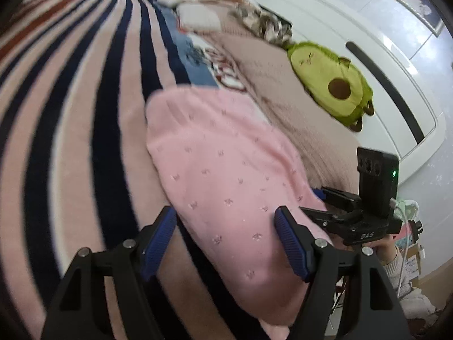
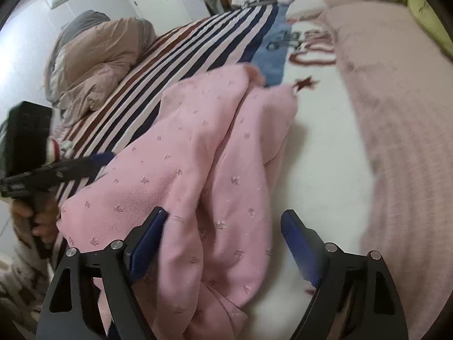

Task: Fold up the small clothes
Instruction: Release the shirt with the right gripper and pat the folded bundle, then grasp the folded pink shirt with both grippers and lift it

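A small pink garment [image 1: 226, 175] with tiny embroidered marks lies on the striped bedspread [image 1: 70, 99]. My left gripper [image 1: 226, 221] is open, its blue pads either side of the garment's near edge. In the right wrist view the same garment [image 2: 198, 155] lies in rumpled folds. My right gripper [image 2: 223, 223] is open, its jaws straddling the garment's near end. The right gripper also shows in the left wrist view [image 1: 334, 209] at the garment's right edge. The left gripper shows at the left in the right wrist view [image 2: 62, 167].
An avocado plush toy [image 1: 331, 82] lies on a pale pink blanket [image 1: 283, 85] by the white headboard [image 1: 354, 28]. A bundled beige duvet [image 2: 96, 56] sits at the bed's far end. A white sheet area [image 2: 325, 155] lies right of the garment.
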